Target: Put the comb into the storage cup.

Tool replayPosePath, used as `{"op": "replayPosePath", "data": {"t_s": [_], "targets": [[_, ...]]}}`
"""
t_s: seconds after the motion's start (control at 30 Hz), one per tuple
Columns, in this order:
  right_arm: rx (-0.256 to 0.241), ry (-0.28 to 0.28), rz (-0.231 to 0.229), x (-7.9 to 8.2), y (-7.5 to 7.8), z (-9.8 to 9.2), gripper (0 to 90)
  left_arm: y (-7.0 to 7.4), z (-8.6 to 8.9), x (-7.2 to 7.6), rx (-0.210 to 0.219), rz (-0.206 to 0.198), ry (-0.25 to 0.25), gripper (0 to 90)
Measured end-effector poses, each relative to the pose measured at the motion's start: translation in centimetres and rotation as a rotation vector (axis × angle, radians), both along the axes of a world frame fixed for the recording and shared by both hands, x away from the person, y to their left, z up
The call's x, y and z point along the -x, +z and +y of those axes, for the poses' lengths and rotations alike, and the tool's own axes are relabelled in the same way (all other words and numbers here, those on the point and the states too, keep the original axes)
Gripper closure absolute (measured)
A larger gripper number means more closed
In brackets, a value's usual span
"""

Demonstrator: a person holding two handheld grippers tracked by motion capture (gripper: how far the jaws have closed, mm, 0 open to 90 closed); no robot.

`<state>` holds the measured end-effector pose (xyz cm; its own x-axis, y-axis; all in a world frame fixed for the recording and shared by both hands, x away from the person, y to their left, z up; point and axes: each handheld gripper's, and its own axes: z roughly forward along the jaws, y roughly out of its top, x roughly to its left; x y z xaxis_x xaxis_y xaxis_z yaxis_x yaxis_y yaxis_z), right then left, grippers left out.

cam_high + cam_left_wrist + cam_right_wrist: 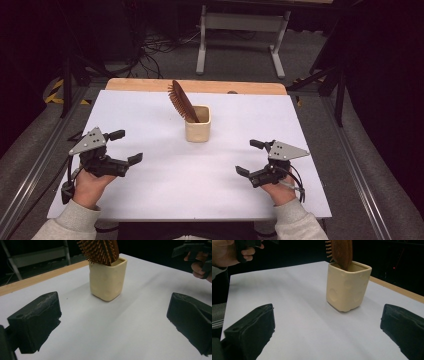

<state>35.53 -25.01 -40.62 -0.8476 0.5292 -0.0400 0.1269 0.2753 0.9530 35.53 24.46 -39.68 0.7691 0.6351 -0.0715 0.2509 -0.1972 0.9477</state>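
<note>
A cream square cup [198, 125] stands upright near the middle of the white table top [150, 190]. A brown wooden hairbrush [181, 101] rests in it, head up and leaning to the back left. My left gripper [126, 146] hovers at the front left, open and empty. My right gripper [249, 157] is at the front right, open and empty too. From the left gripper view, the cup [108, 280] and the brush's bristles [98, 251] lie ahead between the jaws. The right gripper view has the cup [347, 286] and the brush's back [342, 252] ahead.
The table's wooden back edge [195, 86] runs behind the cup. Beyond it stand a white metal frame [242, 35] and loose cables [155, 50] on the floor. A rail [35, 170] runs along the left side. Bare table surface lies between the grippers and the cup.
</note>
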Motion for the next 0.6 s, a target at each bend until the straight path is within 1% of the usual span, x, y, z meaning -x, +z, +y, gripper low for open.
{"op": "replayPosePath", "data": {"t_s": [0.13,0.27,0.3,0.33,0.43,0.47,0.6], "targets": [[0.002,-0.005,0.003,0.2,-0.4,-0.3,0.0,-1.2,0.7,0.5,0.020,-0.009,0.016,0.4],[0.005,-0.011,0.008,0.4,-0.9,-0.6,0.0,-2.8,1.5,0.9,0.015,-0.002,0.035,0.4],[0.004,-0.012,0.007,0.5,-1.0,-0.6,0.0,-3.2,1.6,1.0,0.019,-0.002,0.039,0.4],[0.004,-0.013,0.008,0.5,-1.1,-0.6,0.0,-3.2,1.6,1.0,0.019,-0.002,0.039,0.4],[0.009,-0.019,0.010,0.6,-1.5,-0.8,0.0,-4.1,1.9,1.2,0.020,0.004,0.041,0.4],[0.007,-0.019,0.007,0.7,-1.6,-0.8,0.0,-4.5,2.0,1.2,0.011,0.009,0.040,0.4],[0.001,-0.028,0.003,0.9,-2.3,-1.1,0.0,-5.5,2.1,1.3,0.002,0.007,0.042,0.4]]}}
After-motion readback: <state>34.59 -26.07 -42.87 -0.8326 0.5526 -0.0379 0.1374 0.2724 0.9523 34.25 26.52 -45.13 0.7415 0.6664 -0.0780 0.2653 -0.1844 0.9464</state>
